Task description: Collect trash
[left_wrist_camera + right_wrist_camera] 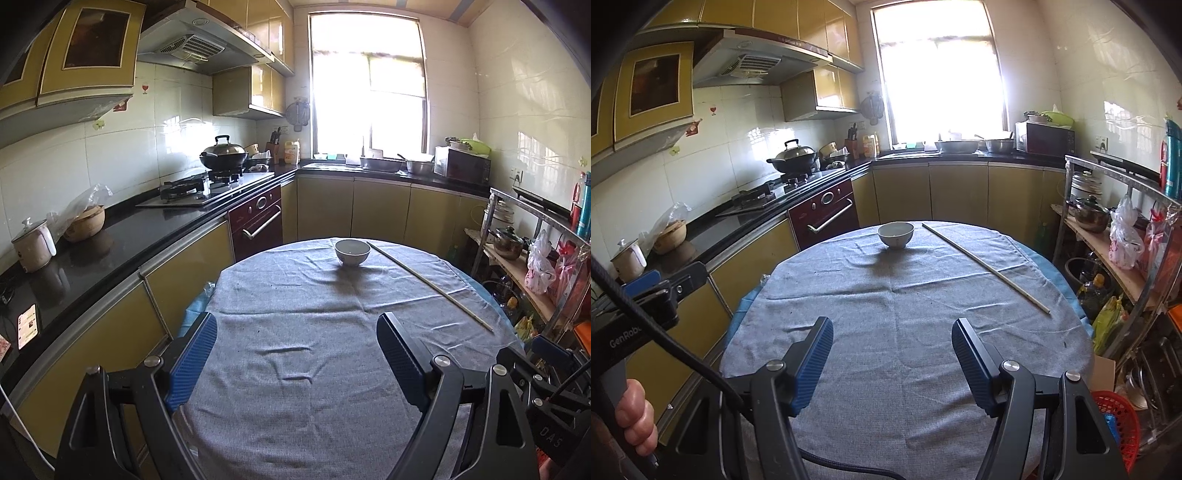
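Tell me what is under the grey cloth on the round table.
A blue layer peeks out beneath the grey cloth along the table's left and right edges. The tabletop itself is fully covered and cannot be seen. On top sit only a white bowl and a long thin stick.

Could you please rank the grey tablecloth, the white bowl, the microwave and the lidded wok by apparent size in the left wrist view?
1. grey tablecloth
2. microwave
3. lidded wok
4. white bowl
The wok and microwave look close, and both sit farther away than the bowl, so their order is unsure.
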The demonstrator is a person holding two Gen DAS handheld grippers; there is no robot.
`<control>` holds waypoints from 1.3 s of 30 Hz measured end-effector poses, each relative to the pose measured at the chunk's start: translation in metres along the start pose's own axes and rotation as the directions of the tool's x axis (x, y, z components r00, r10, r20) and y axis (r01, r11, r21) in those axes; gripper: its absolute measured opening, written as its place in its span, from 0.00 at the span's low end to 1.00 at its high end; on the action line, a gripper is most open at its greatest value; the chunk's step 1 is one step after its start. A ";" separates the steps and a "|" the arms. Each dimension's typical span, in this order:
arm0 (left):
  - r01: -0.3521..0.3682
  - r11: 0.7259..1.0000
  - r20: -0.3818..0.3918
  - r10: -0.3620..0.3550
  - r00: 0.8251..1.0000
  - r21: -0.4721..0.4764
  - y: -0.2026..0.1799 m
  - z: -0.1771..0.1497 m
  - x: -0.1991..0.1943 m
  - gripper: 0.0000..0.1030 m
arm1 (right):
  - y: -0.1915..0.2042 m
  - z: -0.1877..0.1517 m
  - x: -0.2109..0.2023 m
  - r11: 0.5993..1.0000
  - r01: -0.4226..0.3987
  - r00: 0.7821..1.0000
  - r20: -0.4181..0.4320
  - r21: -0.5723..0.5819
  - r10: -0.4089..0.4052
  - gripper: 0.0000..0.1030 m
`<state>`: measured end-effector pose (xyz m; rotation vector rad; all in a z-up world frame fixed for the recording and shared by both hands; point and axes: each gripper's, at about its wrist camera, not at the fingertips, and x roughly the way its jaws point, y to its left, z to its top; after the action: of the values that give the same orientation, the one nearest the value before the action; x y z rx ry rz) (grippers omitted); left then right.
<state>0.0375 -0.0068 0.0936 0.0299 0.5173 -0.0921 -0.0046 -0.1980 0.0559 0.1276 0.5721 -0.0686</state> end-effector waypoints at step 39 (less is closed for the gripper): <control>-0.005 1.000 -0.149 0.005 0.989 0.003 0.005 -0.018 0.089 0.86 | -0.013 -0.018 0.077 1.000 0.017 0.996 -0.093 0.026 -0.015 0.69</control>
<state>0.1061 -0.0079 0.0338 0.0411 0.6661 -0.0862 0.0494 -0.2101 -0.0022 0.1529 0.6657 -0.0863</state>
